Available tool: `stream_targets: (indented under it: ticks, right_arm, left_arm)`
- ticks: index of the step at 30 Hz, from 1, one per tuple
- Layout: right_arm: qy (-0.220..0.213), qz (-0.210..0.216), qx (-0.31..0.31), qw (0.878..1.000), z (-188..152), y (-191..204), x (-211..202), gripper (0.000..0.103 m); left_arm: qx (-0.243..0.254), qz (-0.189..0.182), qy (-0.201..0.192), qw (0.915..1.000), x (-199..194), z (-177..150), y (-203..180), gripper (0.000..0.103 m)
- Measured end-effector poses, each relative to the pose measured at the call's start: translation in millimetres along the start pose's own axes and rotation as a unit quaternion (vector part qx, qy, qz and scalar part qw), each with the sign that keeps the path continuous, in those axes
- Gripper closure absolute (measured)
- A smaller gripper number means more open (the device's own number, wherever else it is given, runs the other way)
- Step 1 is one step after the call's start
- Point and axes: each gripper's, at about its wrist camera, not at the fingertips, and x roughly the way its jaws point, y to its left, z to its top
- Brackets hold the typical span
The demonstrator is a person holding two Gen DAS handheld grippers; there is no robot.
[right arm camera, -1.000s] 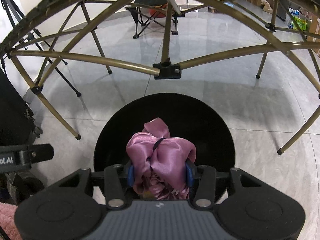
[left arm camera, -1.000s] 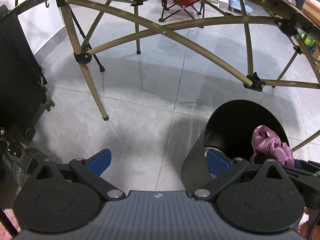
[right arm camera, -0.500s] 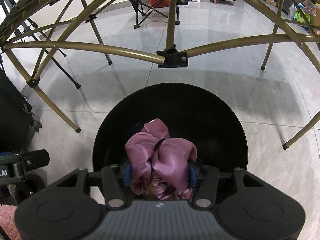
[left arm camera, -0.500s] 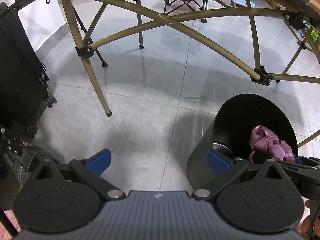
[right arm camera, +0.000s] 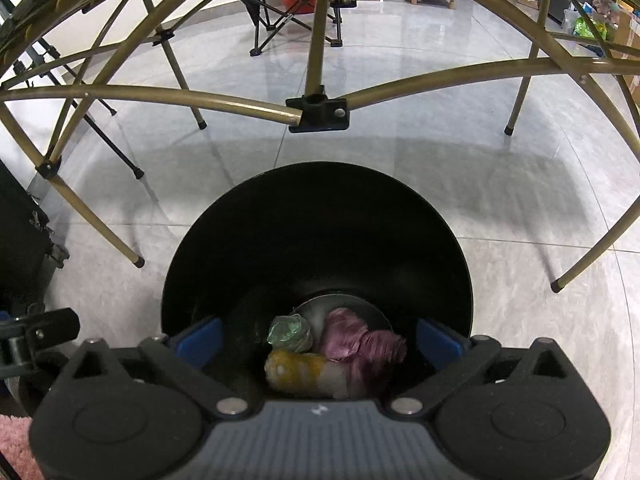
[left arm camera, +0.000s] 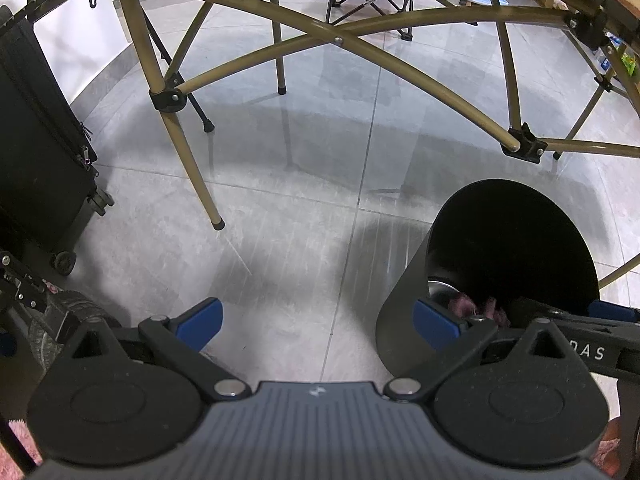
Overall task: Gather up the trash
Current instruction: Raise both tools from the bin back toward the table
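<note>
A black round bin [right arm camera: 316, 236] stands on the grey tiled floor, directly under my right gripper [right arm camera: 318, 338]. Its jaws are opening wide, and nothing is between the blue pads [right arm camera: 200, 340]. At the bottom of the bin lies a crumpled purple satin cloth [right arm camera: 360, 346], beside a green wad [right arm camera: 290, 332] and a yellow-and-white piece [right arm camera: 304, 372]. In the left wrist view the same bin [left arm camera: 508, 256] is at the lower right, with the purple cloth [left arm camera: 476, 306] dimly visible inside. My left gripper [left arm camera: 318, 320] is open over bare floor just left of the bin.
Bronze folding-frame legs and crossbars [left arm camera: 180, 148] arch over the floor ahead. A black wheeled suitcase [left arm camera: 36, 160] stands at the left. A folding camp chair [right arm camera: 288, 12] is at the back. Pink fluffy fabric [right arm camera: 16, 444] shows at the lower left corner.
My right gripper has opened and let go of the purple cloth, which has dropped from between the pads to the bottom of the bin. The left gripper stays open.
</note>
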Motion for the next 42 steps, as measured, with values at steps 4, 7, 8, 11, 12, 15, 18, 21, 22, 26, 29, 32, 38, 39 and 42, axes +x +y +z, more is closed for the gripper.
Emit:
stream_targets:
  ticks: [4,7,8,11,12,15,18,21,22,26,29,32,38,39,42]
  right_arm:
    - [-0.003,0.0,0.0,1.0,0.0,-1.3,-1.7,0.0]
    - [-0.004,0.002,-0.002,1.0,-0.2,-0.7,-3.0,0.0]
    - [-0.004,0.001,-0.004,1.0,-0.3,-0.4,-3.1,0.0]
    - [-0.007,0.003,-0.006,1.0,-0.1,-0.1,-5.8,0.0]
    - [-0.01,0.003,-0.007,1.0,0.4,-0.2,-7.7,0.0]
    - [-0.024,0.001,-0.006,1.0,1.8,-1.1,-14.8,0.0]
    - [-0.037,0.001,-0.005,0.999,3.2,-1.5,-22.3,0.0]
    - [-0.054,0.003,-0.006,0.999,4.8,-1.5,-32.0,0.0]
    - [-0.061,0.005,-0.006,0.998,5.5,-1.7,-35.9,0.0]
    - [-0.097,0.009,-0.009,0.995,9.2,-2.5,-57.1,0.0]
    - [-0.132,0.005,-0.013,0.991,12.6,-4.3,-75.0,0.0]
    - [-0.167,0.003,-0.018,0.986,17.3,-4.6,-93.7,0.0]
    - [-0.253,-0.004,-0.025,0.967,27.1,-8.4,-136.6,0.0]
    - [-0.268,-0.006,-0.026,0.963,29.0,-8.9,-143.4,0.0]
    - [-0.307,-0.01,-0.026,0.951,36.6,-11.7,-159.9,0.0]
  left_arm:
    - [0.002,0.0,0.0,1.0,0.3,-0.3,-0.6,0.0]
    - [0.003,0.001,-0.001,1.0,-0.2,-0.9,-0.8,0.0]
    - [0.003,0.001,-0.001,1.0,-0.2,-0.9,-0.8,0.0]
    - [0.003,-0.001,-0.003,1.0,-1.7,-1.3,-0.2,0.0]
    - [0.003,-0.001,-0.004,1.0,-2.8,-1.4,0.1,0.0]
    - [0.001,-0.004,-0.009,0.9999,-6.8,-1.0,1.1,0.0]
    - [0.003,-0.007,-0.021,0.9998,-14.7,0.0,-0.1,0.0]
    - [0.006,-0.01,-0.04,0.9991,-25.6,2.6,-0.8,0.0]
    - [0.006,-0.011,-0.047,0.9988,-29.7,3.6,-0.8,0.0]
    - [0.008,-0.018,-0.085,0.9961,-49.8,9.1,-1.2,0.0]
    - [0.011,-0.024,-0.115,0.993,-64.2,15.5,-1.1,0.0]
    - [0.009,-0.031,-0.139,0.9897,-76.2,20.8,-2.2,0.0]
    - [0.001,-0.044,-0.178,0.983,-101.6,35.9,-6.5,0.0]
    - [0.0,-0.045,-0.185,0.9817,-105.2,39.0,-7.5,0.0]
    - [0.001,-0.046,-0.207,0.9773,-116.3,49.5,-13.3,0.0]
